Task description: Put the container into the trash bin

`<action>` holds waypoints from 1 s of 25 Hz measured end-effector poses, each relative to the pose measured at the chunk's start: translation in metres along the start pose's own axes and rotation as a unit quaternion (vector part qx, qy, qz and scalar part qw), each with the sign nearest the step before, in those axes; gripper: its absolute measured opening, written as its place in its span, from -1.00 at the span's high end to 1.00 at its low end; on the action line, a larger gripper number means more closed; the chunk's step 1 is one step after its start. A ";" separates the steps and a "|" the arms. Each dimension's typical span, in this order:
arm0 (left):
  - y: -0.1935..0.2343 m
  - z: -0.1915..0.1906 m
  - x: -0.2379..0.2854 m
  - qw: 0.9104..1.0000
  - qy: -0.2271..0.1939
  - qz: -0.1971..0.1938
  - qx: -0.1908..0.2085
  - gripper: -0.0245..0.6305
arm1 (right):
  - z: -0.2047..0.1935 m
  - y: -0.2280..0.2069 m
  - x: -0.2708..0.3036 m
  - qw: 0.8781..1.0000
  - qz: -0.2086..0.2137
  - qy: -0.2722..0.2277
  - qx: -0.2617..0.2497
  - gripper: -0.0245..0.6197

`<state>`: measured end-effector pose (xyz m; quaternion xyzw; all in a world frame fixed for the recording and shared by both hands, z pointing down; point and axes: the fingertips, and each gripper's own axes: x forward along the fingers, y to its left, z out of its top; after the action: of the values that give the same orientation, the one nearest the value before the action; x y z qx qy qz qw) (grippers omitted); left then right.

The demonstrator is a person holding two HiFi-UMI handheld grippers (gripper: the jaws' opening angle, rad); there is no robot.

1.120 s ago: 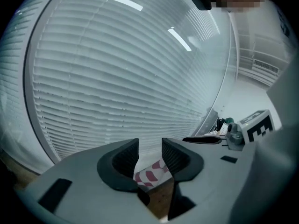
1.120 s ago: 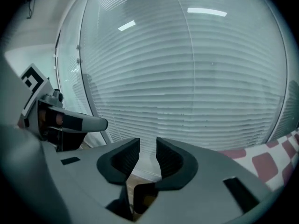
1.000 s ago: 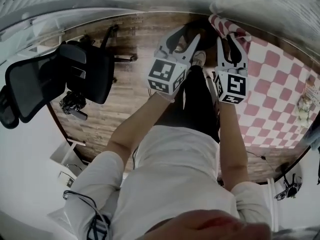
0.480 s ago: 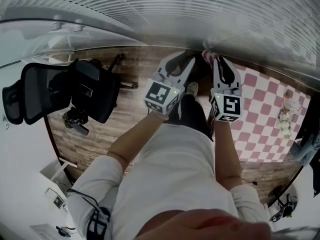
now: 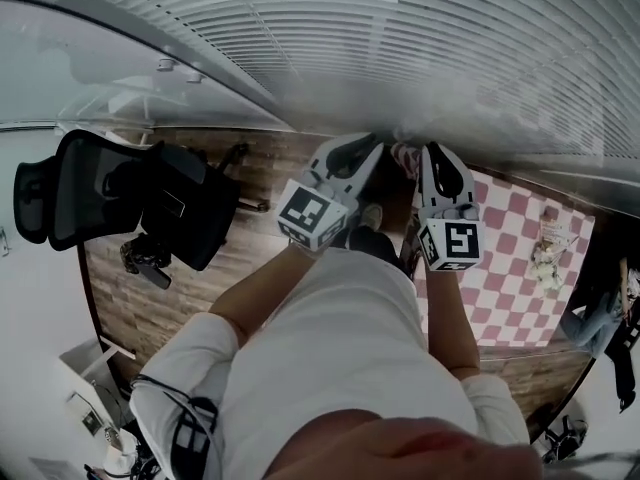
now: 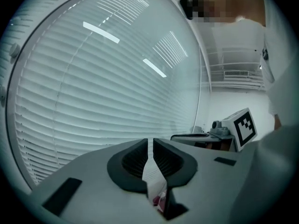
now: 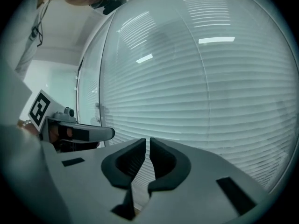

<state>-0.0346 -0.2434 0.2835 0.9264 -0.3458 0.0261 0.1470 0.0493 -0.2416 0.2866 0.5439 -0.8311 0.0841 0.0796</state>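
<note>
No container or trash bin shows in any view. Both grippers are held up in front of me and point at the window blinds (image 5: 400,38). In the head view, my left gripper (image 5: 366,148) and my right gripper (image 5: 438,153) stand side by side above the person's white shirt. In the left gripper view, the left gripper (image 6: 150,141) has its jaws closing to a narrow slit, with nothing between them. The right gripper (image 7: 147,141) is also closing, with only a thin gap left and nothing in it. Each gripper view catches the other gripper's marker cube (image 6: 243,127) (image 7: 39,108).
A black office chair (image 5: 130,193) stands on the wooden floor (image 5: 150,288) at the left. A red-and-white checked mat (image 5: 520,268) lies at the right, with a small pale object (image 5: 548,248) on it. The blinds fill the space ahead.
Both grippers have risen and now point at the blinds rather than the floor. Their jaws have narrowed, and the head view has tilted upward.
</note>
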 end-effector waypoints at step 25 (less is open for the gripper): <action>-0.064 0.088 -0.028 0.995 -0.062 -0.076 0.032 0.83 | 0.111 0.041 -0.060 0.992 0.103 -0.057 -0.032 0.82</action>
<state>-0.0190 -0.2051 0.1789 0.9540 -0.2817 -0.0320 0.0972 0.0310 -0.1976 0.1630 0.4564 -0.8882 0.0336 0.0403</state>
